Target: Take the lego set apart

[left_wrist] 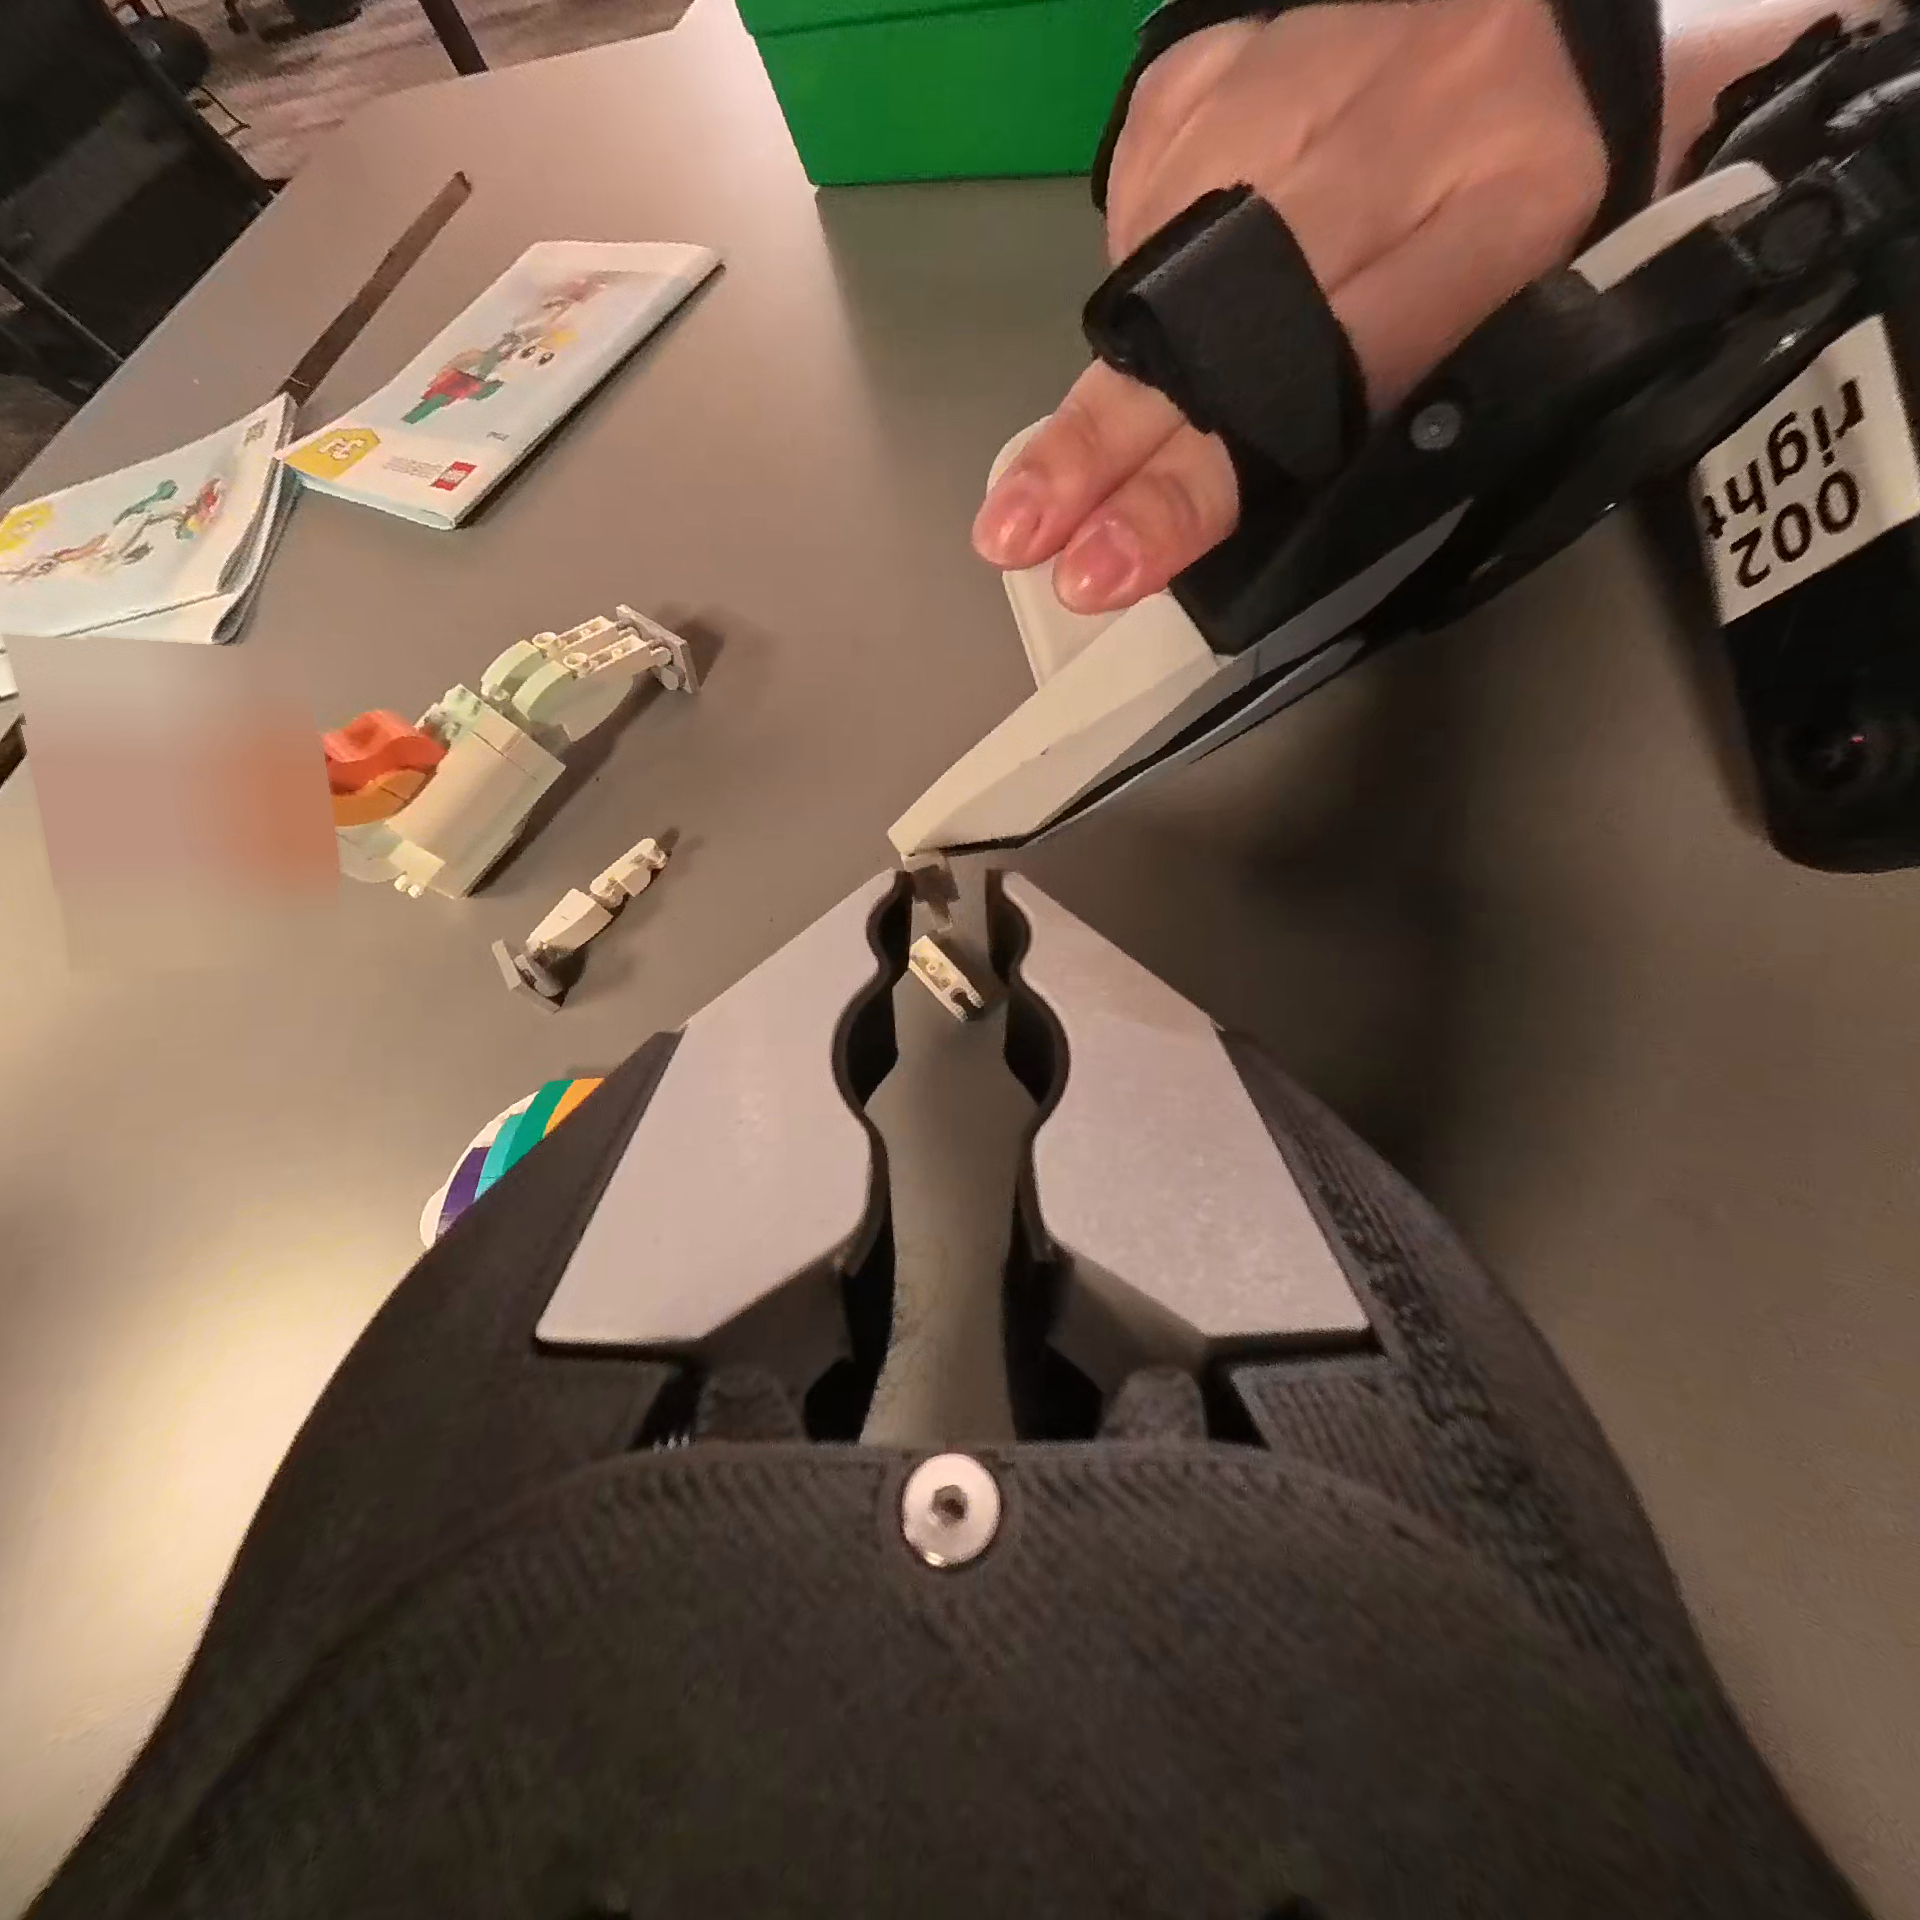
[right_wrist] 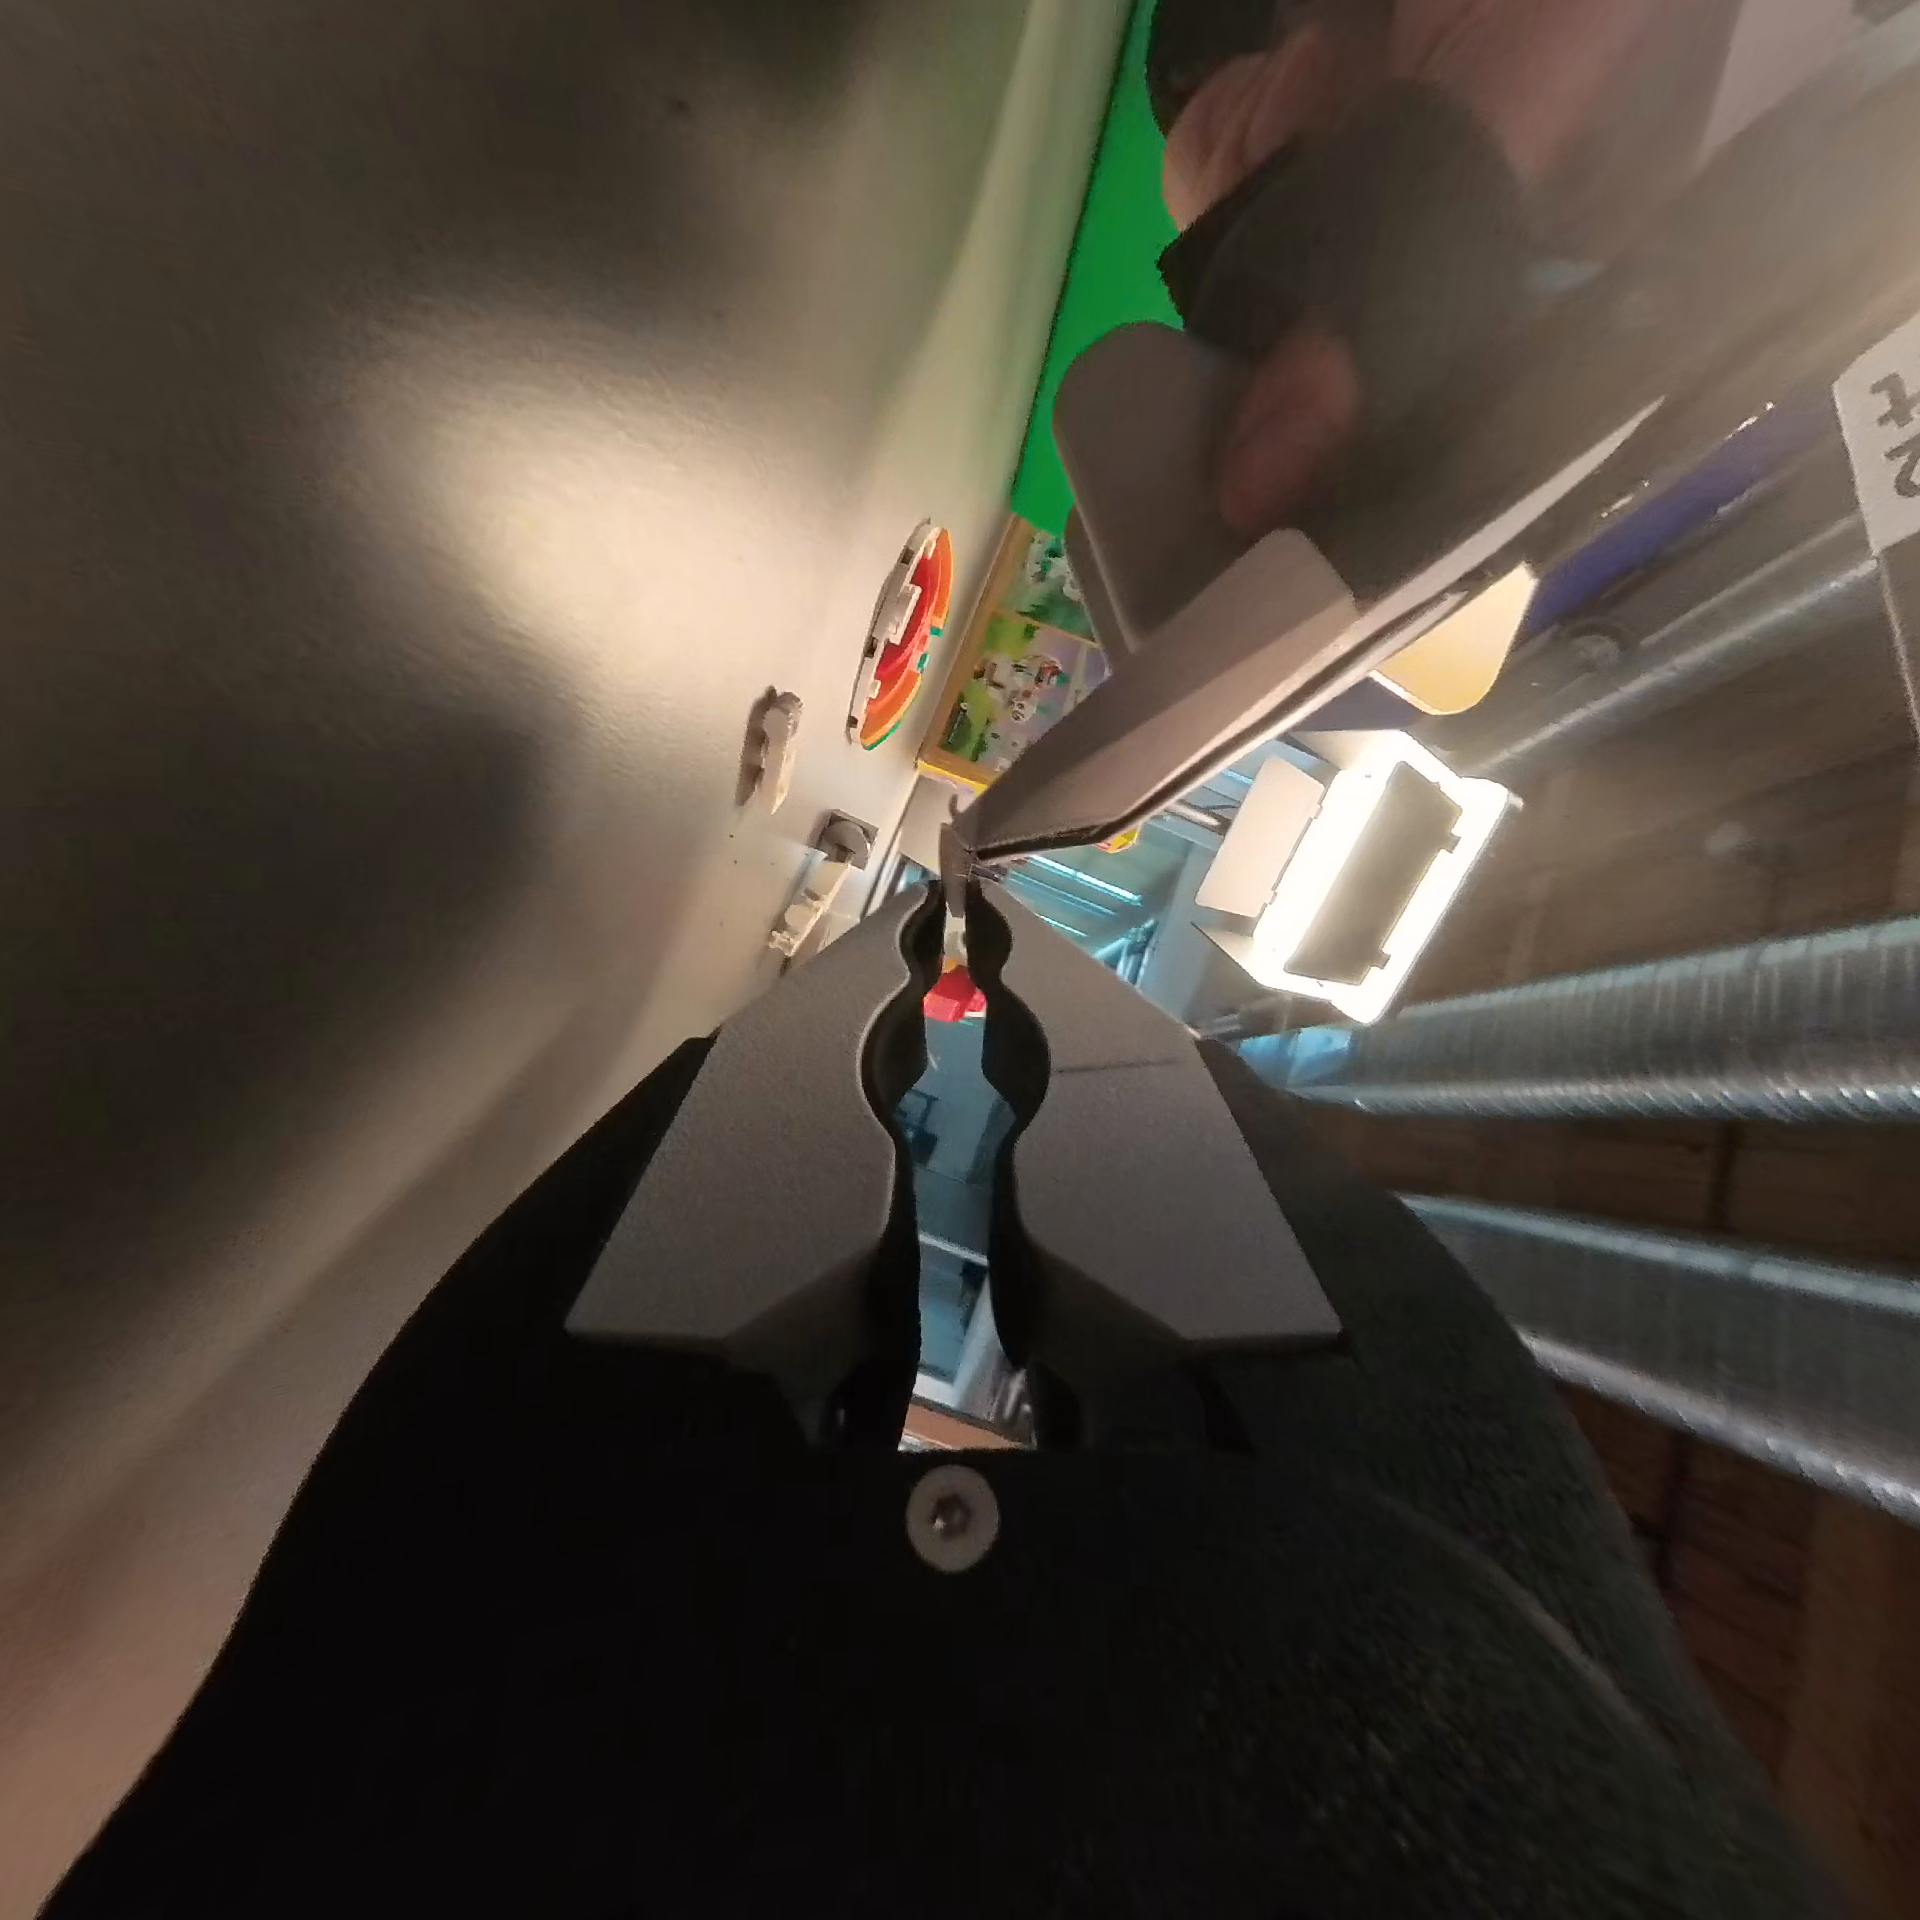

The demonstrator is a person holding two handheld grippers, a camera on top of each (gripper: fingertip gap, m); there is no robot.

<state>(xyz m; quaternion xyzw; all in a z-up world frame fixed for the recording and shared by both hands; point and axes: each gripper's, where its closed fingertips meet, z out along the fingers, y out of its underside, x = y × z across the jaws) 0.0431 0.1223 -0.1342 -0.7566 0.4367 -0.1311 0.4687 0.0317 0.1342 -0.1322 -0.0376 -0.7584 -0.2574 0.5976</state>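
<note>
A small leg piece of grey and cream lego bricks (left_wrist: 940, 935) is held above the table between both grippers. My left gripper (left_wrist: 948, 891) is closed on its lower, cream part. My right gripper (left_wrist: 906, 844) comes in from the upper right and is shut on its grey top end. In the right wrist view my right gripper (right_wrist: 951, 902) and the left gripper (right_wrist: 971, 847) meet tip to tip on the same piece (right_wrist: 954, 862). The main lego model (left_wrist: 468, 769), cream, mint and orange-red, lies on the table to the left, with a detached leg (left_wrist: 582, 914) beside it.
Two instruction booklets (left_wrist: 499, 384) (left_wrist: 135, 530) lie at the far left. A green box (left_wrist: 935, 94) stands at the back. A round rainbow piece (left_wrist: 520, 1143) (right_wrist: 904, 644) lies by my left gripper. A lego box (right_wrist: 1018, 665) and loose leg pieces (right_wrist: 769, 748) show in the right wrist view. The tips of both grippers are at nearly the same place.
</note>
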